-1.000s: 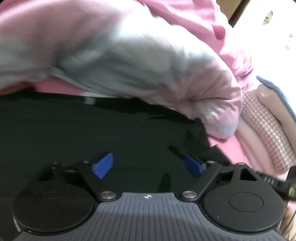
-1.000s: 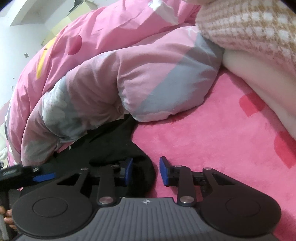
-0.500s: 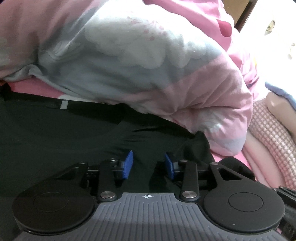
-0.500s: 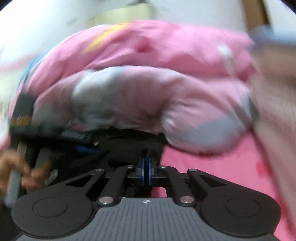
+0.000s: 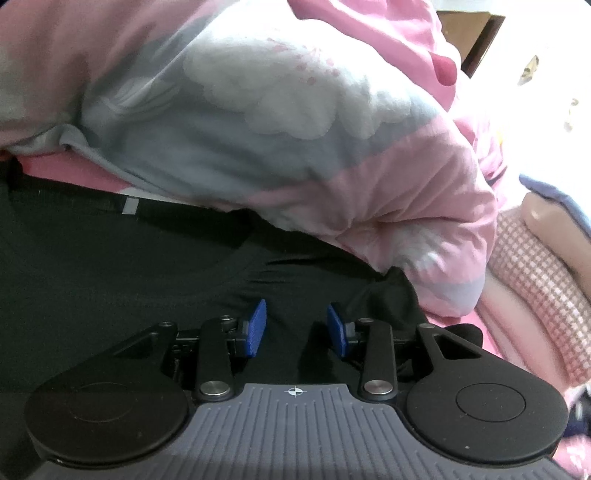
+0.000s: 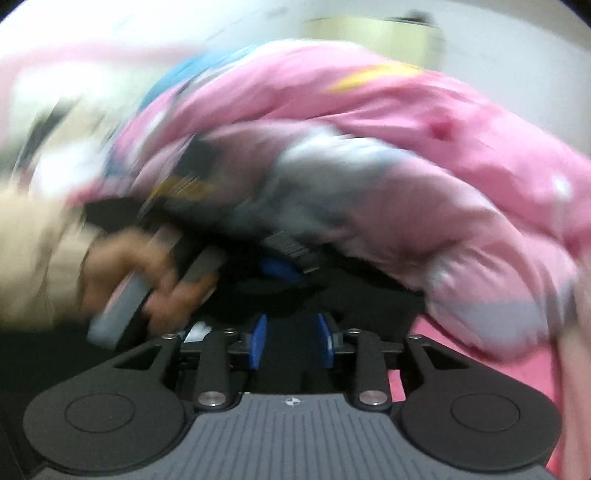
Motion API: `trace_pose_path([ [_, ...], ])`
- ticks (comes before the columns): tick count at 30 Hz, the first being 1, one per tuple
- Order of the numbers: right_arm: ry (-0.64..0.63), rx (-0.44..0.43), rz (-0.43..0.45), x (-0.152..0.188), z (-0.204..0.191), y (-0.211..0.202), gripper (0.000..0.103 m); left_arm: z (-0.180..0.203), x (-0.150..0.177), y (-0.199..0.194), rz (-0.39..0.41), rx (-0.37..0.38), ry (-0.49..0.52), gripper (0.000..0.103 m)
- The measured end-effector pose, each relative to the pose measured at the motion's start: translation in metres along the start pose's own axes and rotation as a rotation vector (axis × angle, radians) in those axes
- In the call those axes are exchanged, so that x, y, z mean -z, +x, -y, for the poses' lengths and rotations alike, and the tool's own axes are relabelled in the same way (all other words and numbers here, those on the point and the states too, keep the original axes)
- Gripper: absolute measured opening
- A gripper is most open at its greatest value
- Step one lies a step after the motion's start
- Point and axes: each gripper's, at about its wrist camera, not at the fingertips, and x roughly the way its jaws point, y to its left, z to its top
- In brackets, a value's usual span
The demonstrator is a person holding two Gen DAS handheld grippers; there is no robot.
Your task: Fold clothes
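**Q:** What lies in view, from largest down?

**A:** A pink bed surface [image 5: 62,168] bears a pink-and-grey duvet [image 5: 280,122], heaped behind; a checked pillow [image 5: 535,280] sits at right, a pale wall [image 6: 184,26] beyond. The black garment [image 5: 110,280] is spread flat before the duvet, one corner [image 5: 391,291] rumpled.

**Q:** And the grippers?

**A:** My left gripper [image 5: 295,326] hovers over the cloth, jaws parted, holding nothing. My right gripper [image 6: 290,338] likewise stands parted and unladen; its view is blurred. My hand [image 6: 147,280] grips the other tool.

**Q:** Which step?

**A:** I judge it a pause between grasps; flat cloth suits spreading or a laid fold. Any pinch needs an edge.
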Motion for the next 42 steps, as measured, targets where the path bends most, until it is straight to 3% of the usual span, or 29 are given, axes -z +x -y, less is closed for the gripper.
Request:
trace_pose_path([
  [12, 0.459, -0.108, -0.004, 0.006, 0.067, 0.025, 0.037, -0.009, 0.002, -0.001, 0.014, 0.044, -0.047, 0.037],
  [17, 0.298, -0.325, -0.024, -0.002, 0.029, 0.013, 0.037, -0.009, 0.002, -0.001, 0.015, 0.047, -0.052, 0.037],
  [19, 0.261, -0.345, -0.017, -0.003, 0.02, 0.007, 0.04, -0.01, 0.002, -0.001, 0.015, 0.05, -0.055, 0.037],
  [22, 0.311, -0.277, 0.018, -0.002, 0.03, 0.002, 0.042, -0.011, 0.002, -0.001, 0.015, 0.054, -0.061, 0.038],
  [26, 0.393, -0.09, 0.032, -0.001, 0.049, 0.01, 0.043, -0.012, 0.002, -0.001, 0.016, 0.06, -0.067, 0.038],
  [33, 0.172, 0.167, 0.039, -0.016, 0.011, 0.03, 0.042, -0.014, 0.001, -0.001, 0.017, 0.067, -0.076, 0.038],
  [36, 0.125, 0.201, -0.018, -0.015, 0.001, 0.047, 0.023, -0.015, 0.001, -0.001, 0.017, 0.071, -0.082, 0.038],
  [37, 0.15, 0.212, -0.021, -0.014, 0.004, 0.047, 0.002, -0.015, 0.001, -0.002, 0.016, 0.073, -0.085, 0.038],
  [39, 0.222, 0.233, -0.011, -0.012, 0.014, 0.043, 0.001, -0.017, 0.0, -0.002, 0.016, 0.085, -0.095, 0.039],
  [42, 0.446, 0.234, 0.048, -0.003, 0.044, 0.022, 0.001, -0.022, -0.002, -0.003, 0.007, 0.124, -0.127, 0.042],
])
